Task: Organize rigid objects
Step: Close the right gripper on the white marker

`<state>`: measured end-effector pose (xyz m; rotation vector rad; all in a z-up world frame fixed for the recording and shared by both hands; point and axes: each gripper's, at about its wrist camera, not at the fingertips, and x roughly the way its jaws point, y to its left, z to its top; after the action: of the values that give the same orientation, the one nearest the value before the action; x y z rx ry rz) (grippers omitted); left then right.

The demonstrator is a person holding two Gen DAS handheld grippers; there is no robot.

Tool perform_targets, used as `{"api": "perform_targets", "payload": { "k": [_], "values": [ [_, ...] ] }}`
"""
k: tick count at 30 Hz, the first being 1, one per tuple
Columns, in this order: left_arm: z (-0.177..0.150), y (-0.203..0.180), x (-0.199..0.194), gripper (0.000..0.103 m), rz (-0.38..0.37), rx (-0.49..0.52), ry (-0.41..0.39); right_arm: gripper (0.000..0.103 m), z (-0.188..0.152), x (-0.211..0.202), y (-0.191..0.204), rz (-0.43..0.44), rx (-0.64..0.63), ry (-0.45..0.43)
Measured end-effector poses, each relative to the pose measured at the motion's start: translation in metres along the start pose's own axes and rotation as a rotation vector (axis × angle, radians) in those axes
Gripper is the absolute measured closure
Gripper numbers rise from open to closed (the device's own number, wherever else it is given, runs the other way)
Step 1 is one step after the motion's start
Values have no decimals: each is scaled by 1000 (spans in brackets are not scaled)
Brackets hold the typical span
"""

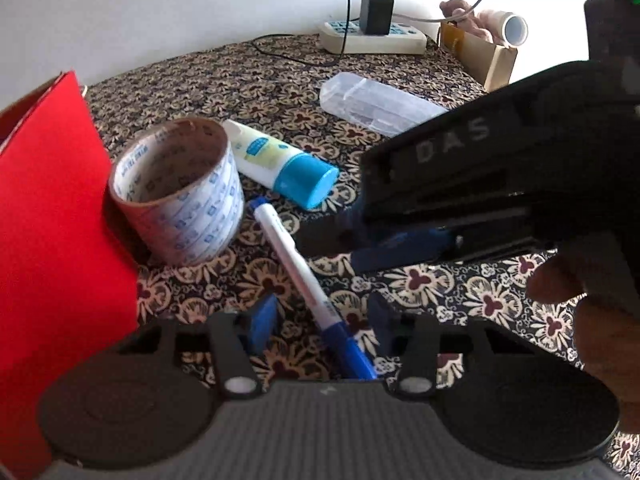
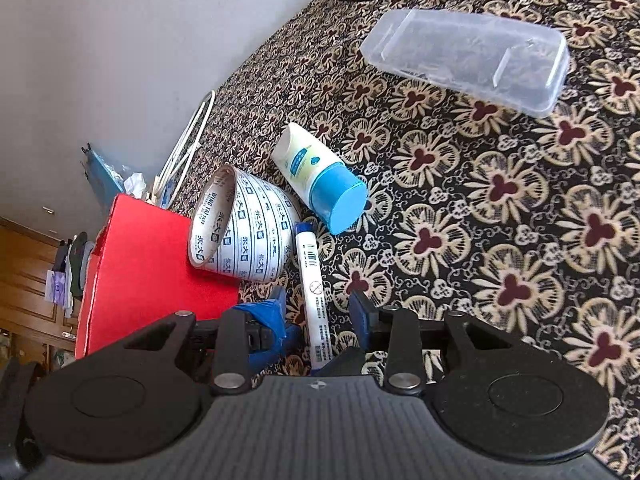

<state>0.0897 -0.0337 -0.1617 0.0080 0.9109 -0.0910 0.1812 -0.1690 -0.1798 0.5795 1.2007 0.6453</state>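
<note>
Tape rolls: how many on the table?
1. The tape roll stands against the red box, left of the white marker. More could be hidden behind the box.

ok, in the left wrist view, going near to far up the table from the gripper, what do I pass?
left gripper → marker pen → tape roll → blue-capped tube → clear plastic case → power strip

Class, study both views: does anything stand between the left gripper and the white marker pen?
Nothing visible does. The marker pen already lies between the open fingers of the left gripper, and they are not pressing on it. The tape roll stands clear to one side. The right gripper flanks the pen too.
</note>
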Motion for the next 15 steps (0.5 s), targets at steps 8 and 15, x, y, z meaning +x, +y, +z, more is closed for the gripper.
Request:
{"api": "perform_targets", "payload": {
  "k": [8,15],
  "values": [
    [-6,12,-7,92,-21,0,-9,84,0,8,0,39,34,5],
    [-18,18,-18,94,-55,-32,6,85,-20,0,-6,83,69,27]
  ]
}}
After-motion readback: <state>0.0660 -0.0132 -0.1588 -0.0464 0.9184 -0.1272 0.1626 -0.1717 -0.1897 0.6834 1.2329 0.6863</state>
